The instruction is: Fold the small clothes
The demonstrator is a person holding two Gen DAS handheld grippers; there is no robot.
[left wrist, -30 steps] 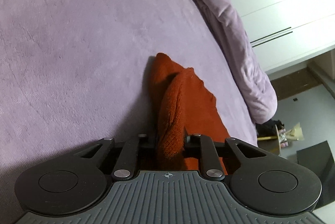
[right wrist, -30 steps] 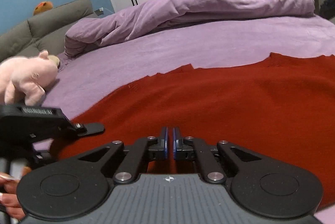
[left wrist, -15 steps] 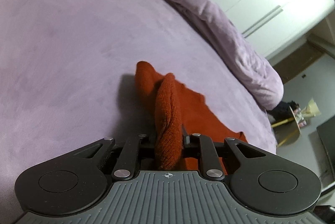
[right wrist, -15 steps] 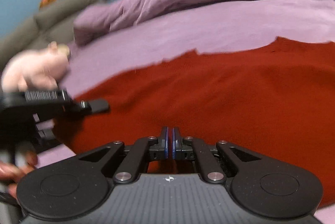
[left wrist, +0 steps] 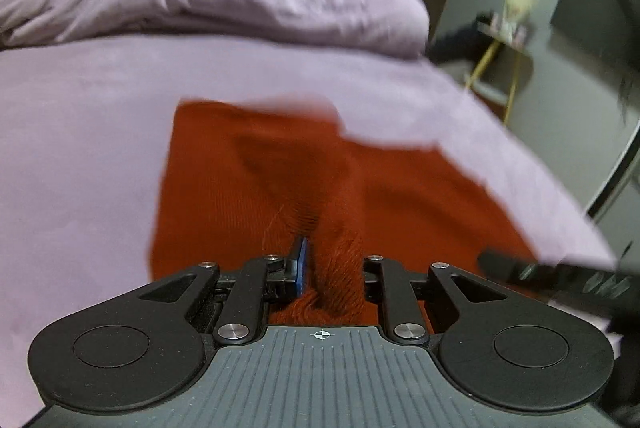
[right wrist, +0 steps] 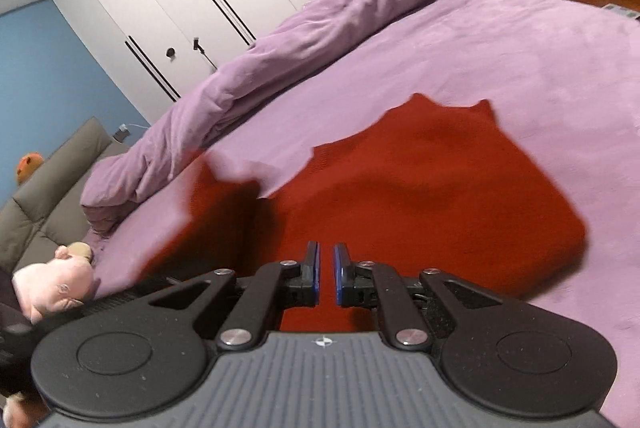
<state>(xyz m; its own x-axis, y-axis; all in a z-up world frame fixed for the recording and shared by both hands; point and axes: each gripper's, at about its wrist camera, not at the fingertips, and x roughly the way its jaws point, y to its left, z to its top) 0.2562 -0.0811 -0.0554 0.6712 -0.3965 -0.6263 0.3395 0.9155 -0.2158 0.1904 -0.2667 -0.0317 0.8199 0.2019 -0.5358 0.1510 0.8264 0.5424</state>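
Rust-red knit, the small garment [left wrist: 256, 180] lies spread on the purple bed [left wrist: 80, 132], running forward and to the right from our left tool [left wrist: 332, 268]. That tool clamps a bunched ridge of the garment between its fingers, the fold rising straight out along the tool's axis. Our right tool [right wrist: 326, 276] hovers over the near edge of the same cloth [right wrist: 420, 188] with its fingers a narrow gap apart and nothing between them, though the motion blur makes contact with the fabric hard to judge. We judge the left hand is the one placed to carry the fold: the gripped edge lies nearest it, and the flat body of the garment stretches away toward the rolled duvet [right wrist: 280, 60].
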